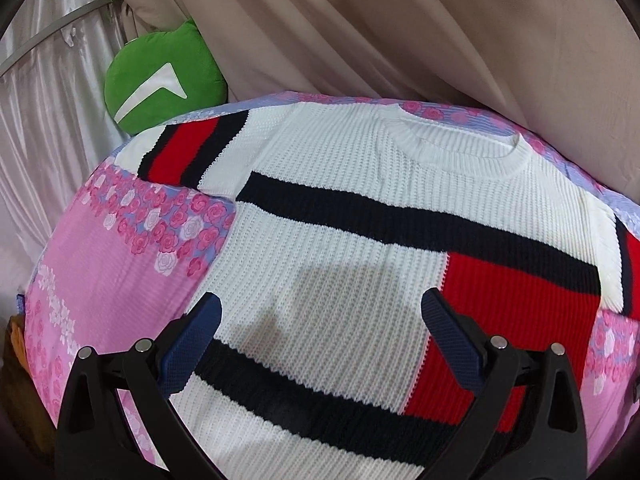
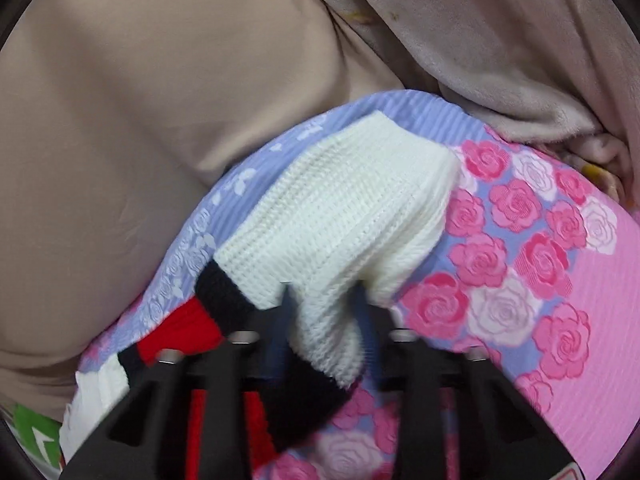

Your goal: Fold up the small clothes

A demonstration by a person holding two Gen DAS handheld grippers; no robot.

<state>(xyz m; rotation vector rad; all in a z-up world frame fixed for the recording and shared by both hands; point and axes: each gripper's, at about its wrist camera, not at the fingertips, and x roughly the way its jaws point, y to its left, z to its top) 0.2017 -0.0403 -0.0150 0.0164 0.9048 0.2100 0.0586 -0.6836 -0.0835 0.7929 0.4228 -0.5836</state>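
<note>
A white knitted sweater [image 1: 332, 216] with black stripes and red blocks lies spread flat on a pink rose-patterned sheet [image 1: 92, 264], neck towards the far side. My left gripper [image 1: 322, 316] hovers over the sweater's lower middle, open, with nothing between its blue-padded fingers [image 1: 196, 340]. In the right wrist view, my right gripper [image 2: 324, 300] is shut on the sweater's sleeve [image 2: 340, 216], whose white cuff end bunches up between the black fingers. The sleeve's black and red bands [image 2: 208, 312] trail off to the lower left.
A green cushion [image 1: 160, 80] with a white mark sits at the far left corner of the bed. Beige drapes [image 1: 400, 28] hang right behind the bed, and a beige plush blanket [image 2: 500, 48] is heaped at the far right corner. The sheet [image 2: 580, 320] lies bare beside the sleeve.
</note>
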